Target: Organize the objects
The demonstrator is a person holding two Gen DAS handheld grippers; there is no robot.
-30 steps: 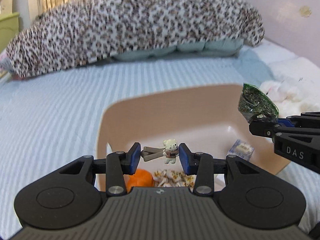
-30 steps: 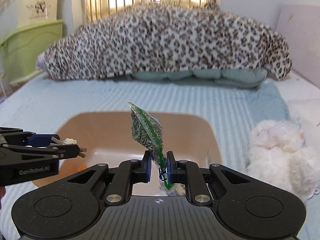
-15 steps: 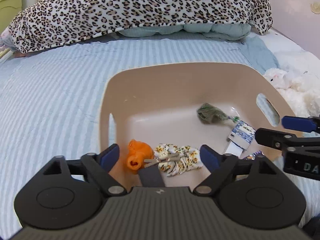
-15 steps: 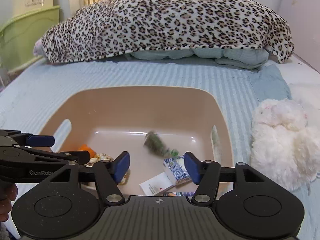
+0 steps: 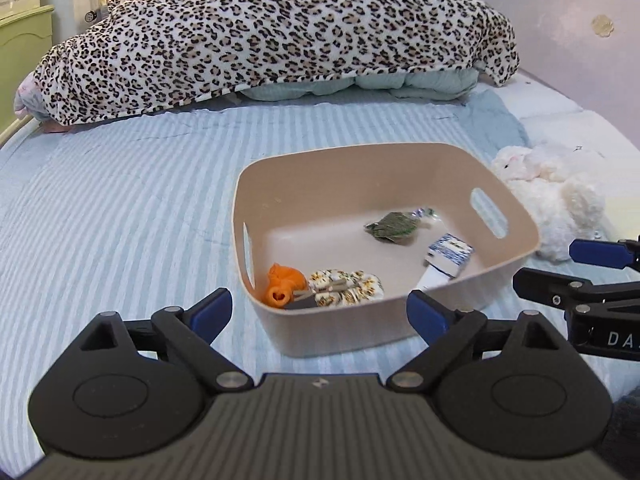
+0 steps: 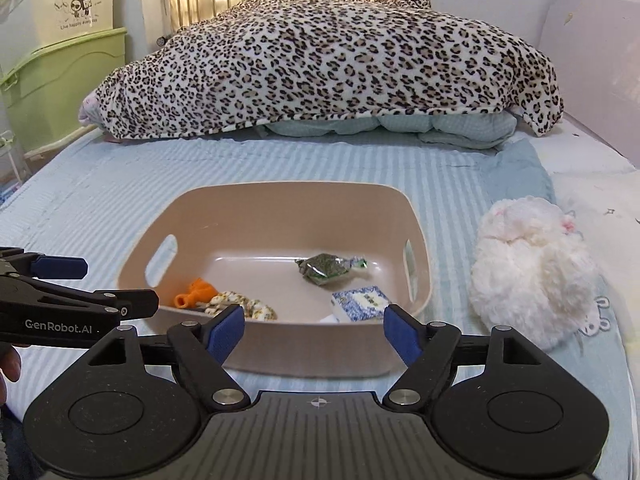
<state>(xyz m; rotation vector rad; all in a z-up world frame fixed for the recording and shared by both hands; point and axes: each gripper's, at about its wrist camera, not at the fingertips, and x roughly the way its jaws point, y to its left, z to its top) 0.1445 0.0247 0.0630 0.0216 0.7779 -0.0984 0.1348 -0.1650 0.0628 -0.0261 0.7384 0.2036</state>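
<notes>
A beige plastic basket [image 5: 516, 216] [image 6: 418, 292] stands on the striped bed. In it lie a green snack bag [image 5: 394, 227] [image 6: 325, 267], a blue-white box [image 5: 449, 254] [image 6: 360, 302], an orange toy [image 5: 282, 284] [image 6: 196, 291] and a floral cloth with a clip on it [image 5: 344, 286] [image 6: 240, 305]. My left gripper [image 5: 318, 314] is open and empty, held just in front of the basket's near wall. My right gripper [image 6: 314, 334] is open and empty, also before the near wall. Each gripper shows at the edge of the other's view.
A white plush toy [image 6: 528, 268] [image 5: 556, 200] lies right of the basket. A leopard-print blanket [image 6: 332, 64] covers bedding at the back. Green storage bins [image 6: 60, 68] stand at the far left. A pale wall panel [image 5: 568, 20] borders the bed's right side.
Both grippers opened and dropped their items into the basket, the bear clip on the left and the green bag on the right, then pulled back from the basket.
</notes>
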